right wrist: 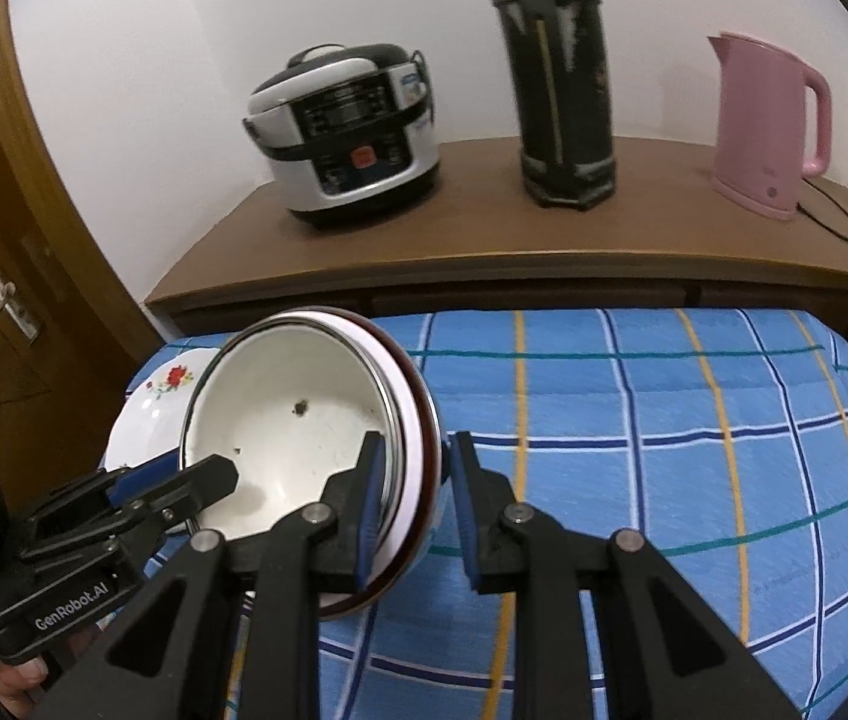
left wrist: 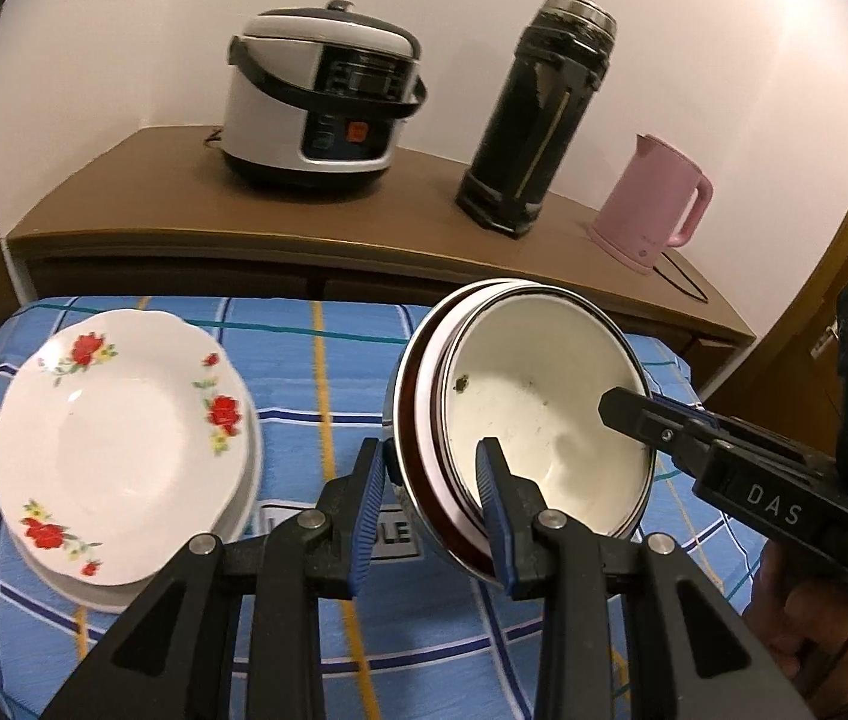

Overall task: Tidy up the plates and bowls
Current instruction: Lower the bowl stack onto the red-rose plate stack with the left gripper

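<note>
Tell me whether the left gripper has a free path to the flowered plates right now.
Probably not yet: the left gripper straddles the rim of the stacked bowls, as does the right gripper. The flowered plates lie unobstructed beside them.

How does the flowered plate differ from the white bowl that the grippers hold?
The flowered plate is shallow with red flowers; the white bowl is deep, plain inside, with dark specks. The plate lies flat on another plate; the bowl is tilted, nested in other bowls, gripped at the rim by both grippers. Both are white inside.
</note>
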A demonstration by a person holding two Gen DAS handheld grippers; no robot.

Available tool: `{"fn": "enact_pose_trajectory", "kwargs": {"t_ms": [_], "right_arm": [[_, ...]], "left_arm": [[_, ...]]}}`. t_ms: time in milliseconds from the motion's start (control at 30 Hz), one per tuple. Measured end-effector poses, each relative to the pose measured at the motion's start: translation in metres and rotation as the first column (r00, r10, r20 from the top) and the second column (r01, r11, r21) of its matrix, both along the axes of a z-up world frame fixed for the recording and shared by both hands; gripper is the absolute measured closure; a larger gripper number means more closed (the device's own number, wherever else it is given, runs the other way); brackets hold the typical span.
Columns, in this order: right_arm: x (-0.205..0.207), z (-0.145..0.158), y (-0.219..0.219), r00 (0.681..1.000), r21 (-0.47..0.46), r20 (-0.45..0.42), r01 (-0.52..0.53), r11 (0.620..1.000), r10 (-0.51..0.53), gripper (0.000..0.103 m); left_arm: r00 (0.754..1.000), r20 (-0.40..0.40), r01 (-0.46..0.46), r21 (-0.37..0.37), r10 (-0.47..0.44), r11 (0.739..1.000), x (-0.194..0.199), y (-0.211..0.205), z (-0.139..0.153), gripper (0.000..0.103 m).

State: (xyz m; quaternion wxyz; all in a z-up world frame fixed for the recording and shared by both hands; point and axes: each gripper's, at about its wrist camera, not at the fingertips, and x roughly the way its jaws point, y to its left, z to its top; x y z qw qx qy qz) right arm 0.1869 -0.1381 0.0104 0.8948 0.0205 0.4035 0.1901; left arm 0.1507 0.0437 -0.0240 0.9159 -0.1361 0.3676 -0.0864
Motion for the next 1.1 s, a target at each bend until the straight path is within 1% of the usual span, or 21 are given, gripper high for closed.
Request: {"fn": "enact_pose_trajectory", "kwargs": {"t_ms": [600,1100], "right_arm": [[0.001,0.006,0.060,0.993,-0.016,0.002,-0.117,0.993,0.117,0.081],[-0.004,0.014,0.090,0.986,-0.029,0.018,-0.166,0.986,0.166,0.081]], "left_arm": [[0.994,0.013,-0.107,0.017,0.107,0.994,-0.018,0.052,0.006,0.069],[0.987,0.033,-0.156,0.023,0.155,0.987,-0.032,0.078,0.014,0.069]]}}
